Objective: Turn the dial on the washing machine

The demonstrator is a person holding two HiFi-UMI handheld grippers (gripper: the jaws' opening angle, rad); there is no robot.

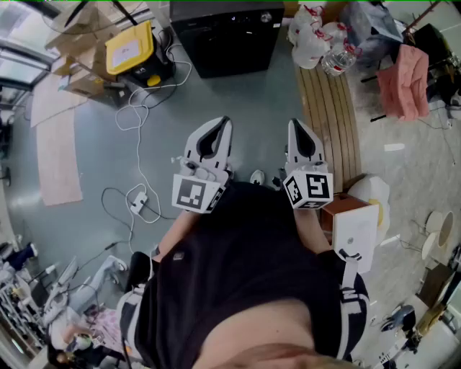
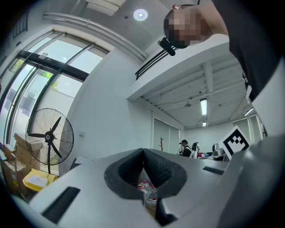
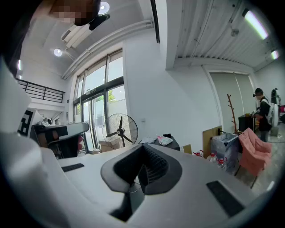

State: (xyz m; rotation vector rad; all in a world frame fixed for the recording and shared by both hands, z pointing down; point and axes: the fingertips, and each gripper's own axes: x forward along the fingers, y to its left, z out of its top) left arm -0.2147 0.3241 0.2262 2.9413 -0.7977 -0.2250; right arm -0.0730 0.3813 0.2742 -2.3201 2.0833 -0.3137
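A dark, boxy washing machine (image 1: 223, 39) stands on the grey floor at the far top of the head view, with a small round knob (image 1: 266, 16) near its top right corner. Both grippers are held close to the person's body, well short of the machine, and point toward it. My left gripper (image 1: 222, 122) has its jaws together with nothing between them, as the left gripper view (image 2: 143, 152) also shows. My right gripper (image 1: 297, 124) is likewise shut and empty (image 3: 142, 148). Neither gripper touches anything.
White cables (image 1: 137, 122) and a power strip (image 1: 137, 202) lie on the floor to the left. A yellow case (image 1: 130, 47) sits beside the machine. At the right are a wooden bench (image 1: 330, 115), water bottles (image 1: 317, 39) and a pink cloth (image 1: 403, 79). A standing fan (image 3: 119, 129) is by the windows.
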